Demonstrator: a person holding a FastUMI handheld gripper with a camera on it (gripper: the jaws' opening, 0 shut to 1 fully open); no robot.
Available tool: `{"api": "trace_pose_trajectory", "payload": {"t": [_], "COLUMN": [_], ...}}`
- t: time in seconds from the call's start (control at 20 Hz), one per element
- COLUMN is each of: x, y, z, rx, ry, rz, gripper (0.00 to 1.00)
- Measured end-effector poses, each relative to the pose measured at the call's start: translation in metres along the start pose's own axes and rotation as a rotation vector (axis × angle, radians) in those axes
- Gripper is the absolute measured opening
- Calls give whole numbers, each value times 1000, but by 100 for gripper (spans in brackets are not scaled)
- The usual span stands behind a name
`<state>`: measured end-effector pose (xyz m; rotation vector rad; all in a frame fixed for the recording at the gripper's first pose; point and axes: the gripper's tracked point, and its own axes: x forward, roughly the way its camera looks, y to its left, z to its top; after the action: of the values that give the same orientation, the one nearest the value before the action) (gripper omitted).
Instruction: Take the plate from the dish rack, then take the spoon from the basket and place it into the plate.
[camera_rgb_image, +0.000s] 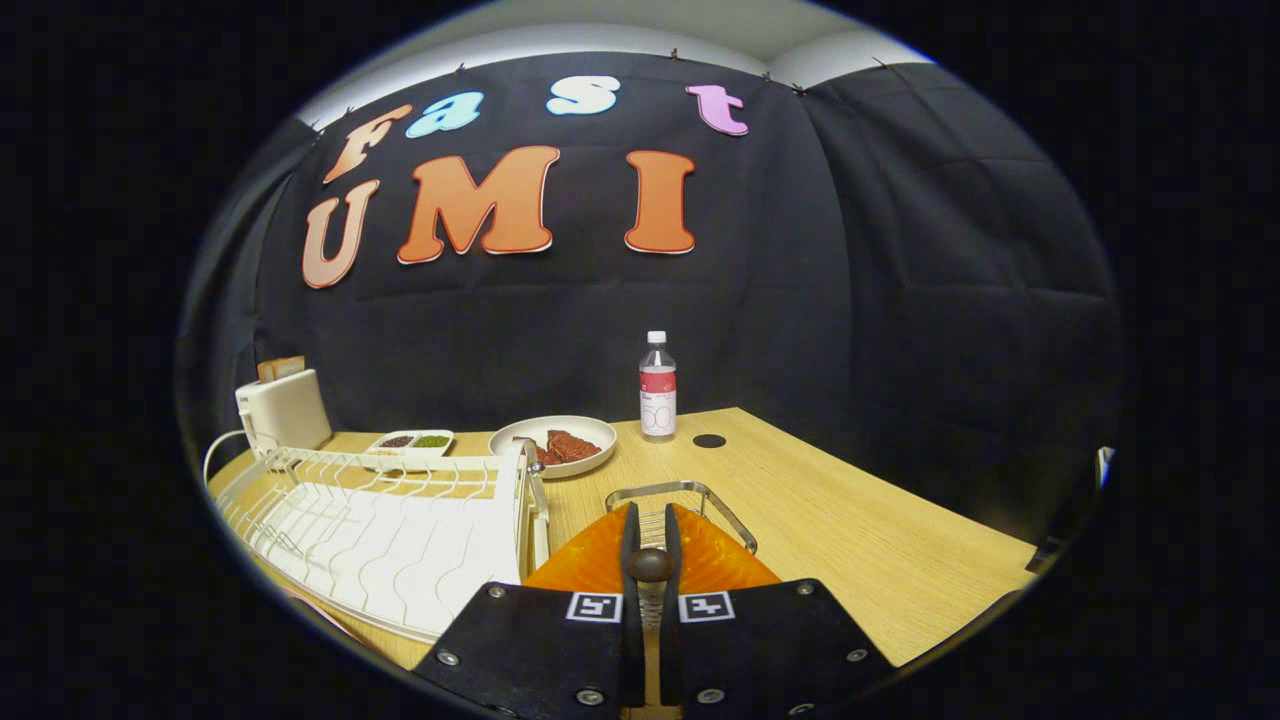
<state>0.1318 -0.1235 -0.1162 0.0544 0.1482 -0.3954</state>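
The gripper (650, 540) has its two black fingers (630, 545) drawn nearly together, leaving only a narrow slit, and in that slit sits a small dark rounded object (650, 565) that looks like the end of the spoon's handle; both fingers appear to press on it, though what lies below it is hidden. Under and on both sides of the fingers lies the orange plate (720, 560), ribbed and translucent, resting on the wooden table (850, 520). Just beyond the fingertips stands the wire basket (700, 495), its metal rim rising behind the plate. Left of the fingers sits the white dish rack (390, 530), its slots bare. Further ahead and slightly left, a white dish (565, 445) holds reddish-brown food, and beside it is a small white tray (412, 442) with dark and green contents. A white toaster (283, 410) stands beyond the rack. Ahead of the fingers, a clear bottle with a red label (657, 390) stands upright, near a dark round spot (709, 441) on the tabletop
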Motion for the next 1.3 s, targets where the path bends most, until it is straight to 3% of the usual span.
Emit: {"api": "trace_pose_trajectory", "payload": {"t": [0.6, 1.3], "x": [-31, -120], "y": [-6, 39], "z": [55, 95], "rx": [21, -8], "ry": [-115, -183], "rz": [-1, 96], "gripper": [6, 6]}}
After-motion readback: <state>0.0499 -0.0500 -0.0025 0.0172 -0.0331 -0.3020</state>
